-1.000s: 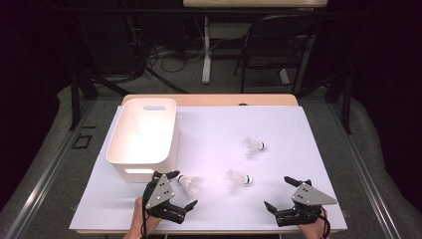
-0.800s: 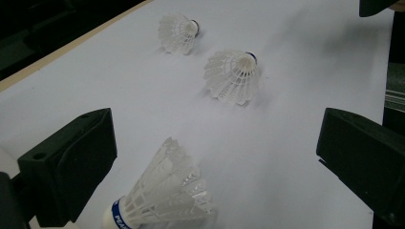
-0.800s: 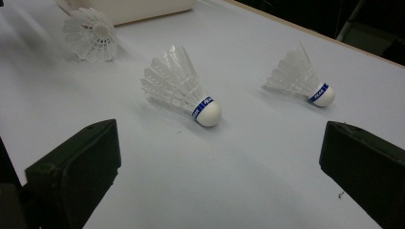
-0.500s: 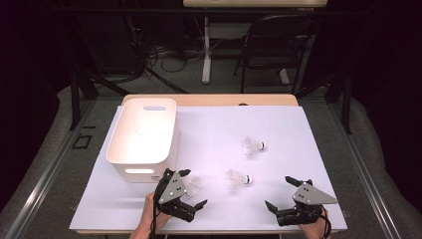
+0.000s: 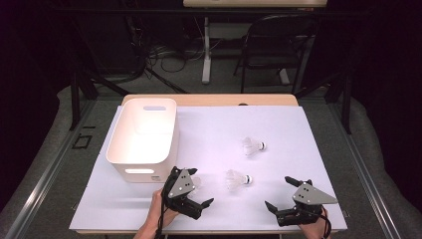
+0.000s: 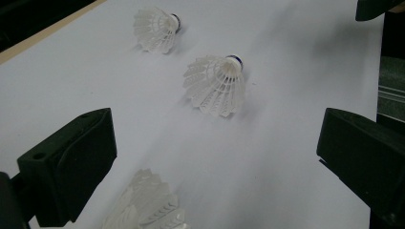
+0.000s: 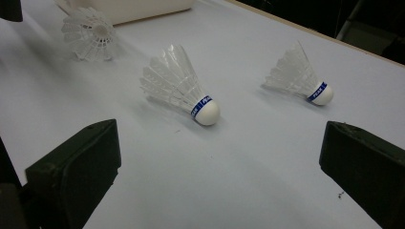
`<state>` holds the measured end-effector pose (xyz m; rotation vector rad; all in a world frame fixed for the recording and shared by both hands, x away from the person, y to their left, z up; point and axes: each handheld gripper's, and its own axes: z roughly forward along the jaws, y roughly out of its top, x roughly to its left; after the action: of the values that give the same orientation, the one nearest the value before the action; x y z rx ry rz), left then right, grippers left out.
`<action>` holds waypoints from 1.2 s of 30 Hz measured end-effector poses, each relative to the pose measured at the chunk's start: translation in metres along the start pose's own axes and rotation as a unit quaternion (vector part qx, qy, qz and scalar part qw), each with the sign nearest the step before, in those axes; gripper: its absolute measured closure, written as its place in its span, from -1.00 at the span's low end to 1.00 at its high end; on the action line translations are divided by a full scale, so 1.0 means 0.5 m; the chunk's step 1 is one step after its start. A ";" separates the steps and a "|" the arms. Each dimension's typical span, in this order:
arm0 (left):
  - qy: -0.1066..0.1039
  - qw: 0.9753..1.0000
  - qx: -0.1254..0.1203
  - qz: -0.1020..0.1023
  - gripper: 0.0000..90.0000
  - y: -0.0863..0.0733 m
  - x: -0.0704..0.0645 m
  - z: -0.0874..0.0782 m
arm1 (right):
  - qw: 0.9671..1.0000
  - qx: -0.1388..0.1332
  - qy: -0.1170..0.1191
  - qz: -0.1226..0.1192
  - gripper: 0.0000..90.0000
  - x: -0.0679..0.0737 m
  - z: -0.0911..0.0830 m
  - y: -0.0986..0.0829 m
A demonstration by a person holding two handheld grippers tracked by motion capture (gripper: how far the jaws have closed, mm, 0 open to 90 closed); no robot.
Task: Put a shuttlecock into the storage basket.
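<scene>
- Shuttlecocks: nearest one (image 6: 148,210) now sits between the left gripper's (image 5: 191,195) wide-open, empty jaws, after it swung right.
- Right gripper (image 5: 288,199) stays open, empty; bin (image 5: 144,154) probably next.

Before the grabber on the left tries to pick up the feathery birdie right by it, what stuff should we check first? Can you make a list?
1. Left hand-held gripper open: ok, jaws spread wide.
2. Nearest shuttlecock between the jaws: ok, it lies low between them in the left gripper view, not yet gripped.
3. Other two shuttlecocks out of the way: ok, the middle shuttlecock and the far shuttlecock lie apart from it.
4. White bin upright with room inside: ok, nothing seen in it.
5. Right hand-held gripper out of the way: ok, open, near the table's front right.
6. Feathers undamaged: cannot tell.
</scene>
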<state>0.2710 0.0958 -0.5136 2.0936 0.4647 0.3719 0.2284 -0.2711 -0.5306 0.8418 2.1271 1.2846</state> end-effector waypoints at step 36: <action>-0.040 0.995 0.088 -0.003 -0.51 0.072 -0.031 0.137 | 1.000 0.007 0.006 0.003 -1.00 0.000 0.003 -0.003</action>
<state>0.2936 0.0206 -0.5200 2.2687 0.4710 0.2504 0.2293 -0.2707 -0.5325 0.8497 2.1463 1.2816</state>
